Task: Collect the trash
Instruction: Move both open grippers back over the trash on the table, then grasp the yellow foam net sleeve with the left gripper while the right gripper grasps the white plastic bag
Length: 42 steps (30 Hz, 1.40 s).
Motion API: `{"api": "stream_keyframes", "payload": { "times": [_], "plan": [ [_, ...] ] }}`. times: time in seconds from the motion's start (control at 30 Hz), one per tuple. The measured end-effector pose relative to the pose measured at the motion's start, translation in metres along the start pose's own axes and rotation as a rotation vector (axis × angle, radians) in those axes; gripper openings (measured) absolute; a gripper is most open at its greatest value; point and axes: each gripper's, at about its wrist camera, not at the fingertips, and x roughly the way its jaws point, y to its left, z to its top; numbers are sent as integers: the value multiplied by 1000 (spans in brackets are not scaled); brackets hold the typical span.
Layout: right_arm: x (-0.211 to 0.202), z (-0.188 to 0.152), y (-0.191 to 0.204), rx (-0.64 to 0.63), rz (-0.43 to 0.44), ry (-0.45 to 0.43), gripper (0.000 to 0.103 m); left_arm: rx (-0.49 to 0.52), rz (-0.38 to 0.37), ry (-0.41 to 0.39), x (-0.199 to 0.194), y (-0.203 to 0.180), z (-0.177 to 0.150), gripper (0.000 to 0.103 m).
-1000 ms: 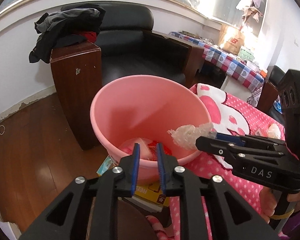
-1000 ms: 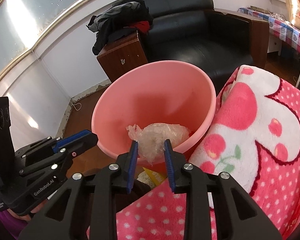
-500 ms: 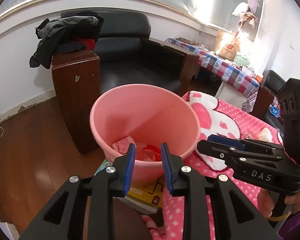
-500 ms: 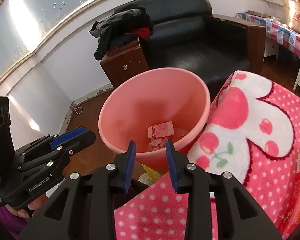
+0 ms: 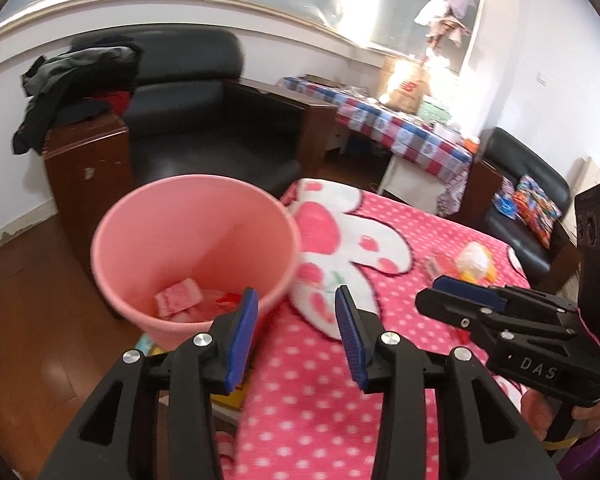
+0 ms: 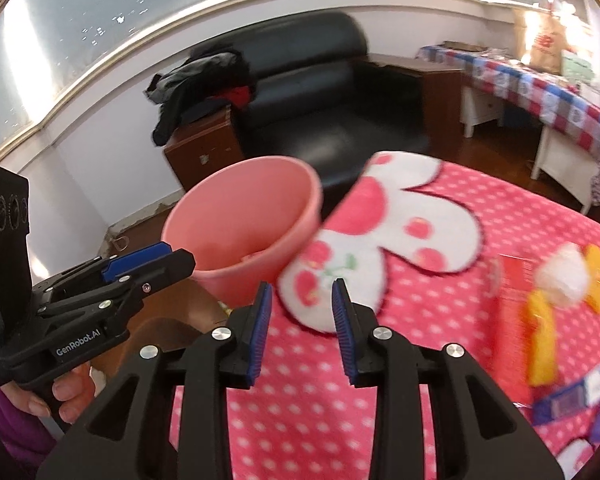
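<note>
A pink bin (image 5: pixel 192 216) stands by the left edge of the pink dotted blanket (image 5: pixel 320 392); pink and red wrappers (image 5: pixel 178 300) lie inside it. It also shows in the right wrist view (image 6: pixel 244 216). My left gripper (image 5: pixel 296 334) is open and empty, over the blanket's edge beside the bin. My right gripper (image 6: pixel 300 320) is open and empty above the blanket (image 6: pixel 380 360). On the blanket lie a white-and-yellow wrapper (image 6: pixel 564 280), a red packet (image 6: pixel 512 280) and blue-white packets (image 6: pixel 580 392). The wrapper also shows in the left wrist view (image 5: pixel 474 260).
A black leather armchair (image 5: pixel 204 120) with wooden arms stands behind the bin, with dark clothes (image 5: pixel 76 76) piled on its arm. A table with a checked cloth (image 5: pixel 400 132) and a second black seat (image 5: pixel 520 200) stand farther back. Books (image 5: pixel 236 392) lie under the bin.
The crumpled plastic left my right gripper a second ago. Both grippers have pulled back and swung right from the bin toward the blanket, and both have opened wider.
</note>
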Motion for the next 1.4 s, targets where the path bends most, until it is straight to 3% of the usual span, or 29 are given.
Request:
{"api": "stream_keyframes", "payload": {
  "times": [0.4, 0.8, 1.13, 1.4],
  "plan": [
    [-69, -15, -68, 101, -159, -96, 32, 94, -110, 45, 21, -72, 2, 40],
    [-111, -40, -130, 209, -275, -160, 32, 175, -216, 110, 52, -144, 3, 40],
    [-121, -60, -170, 293, -293, -164, 32, 246, -269, 181, 92, -197, -2, 40],
    [-119, -68, -195, 336, -291, -156, 32, 276, -253, 231, 129, -224, -9, 40]
  ]
}}
